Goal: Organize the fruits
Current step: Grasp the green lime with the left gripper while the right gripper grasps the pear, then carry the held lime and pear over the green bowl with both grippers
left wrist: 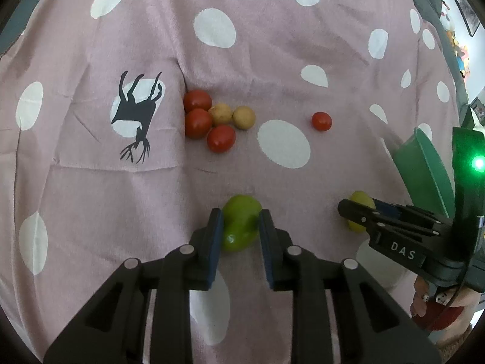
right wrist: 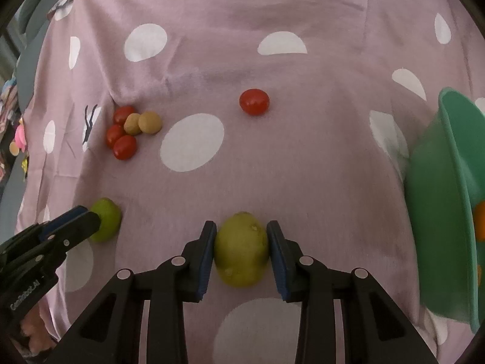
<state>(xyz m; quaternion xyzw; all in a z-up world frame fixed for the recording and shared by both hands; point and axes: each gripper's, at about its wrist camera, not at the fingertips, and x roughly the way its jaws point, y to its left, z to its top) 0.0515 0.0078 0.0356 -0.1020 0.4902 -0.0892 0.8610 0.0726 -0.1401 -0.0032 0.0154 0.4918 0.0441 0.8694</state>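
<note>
From the left wrist view, the left tongs (left wrist: 241, 223) are closed onto a green fruit (left wrist: 241, 227), both blue pads (left wrist: 215, 236) pressed against its sides, and it sits on the pink spotted cloth (left wrist: 121, 200) near the near edge of the covered desk. Farther in, toward the middle of the cloth, three red tomatoes (left wrist: 198, 123) and two tan round fruits (left wrist: 244, 117) lie bunched and touching beside a fold, with a deer print (left wrist: 138, 112) on their left. A single red tomato (left wrist: 321, 121) lies well apart to their right, with bare cloth between it and the cluster. The right tongs (left wrist: 357, 212) come in from the right edge, their tip against a yellow-green fruit (left wrist: 360, 201), and a green bowl (left wrist: 424, 166) stands tilted just behind them. From the right wrist view, the right tongs (right wrist: 241, 247) hold the yellow-green fruit (right wrist: 241, 248) between their pads near the near edge, both pads touching its flanks. The green bowl (right wrist: 439, 206) fills the right edge, just beside the fruit, with something orange (right wrist: 479, 220) inside. The left tongs (right wrist: 88, 220) reach in from the left edge at the green fruit (right wrist: 106, 220). Open cloth stretches ahead to the single red tomato (right wrist: 254, 102) and to the cluster (right wrist: 133, 132) at the left.
</note>
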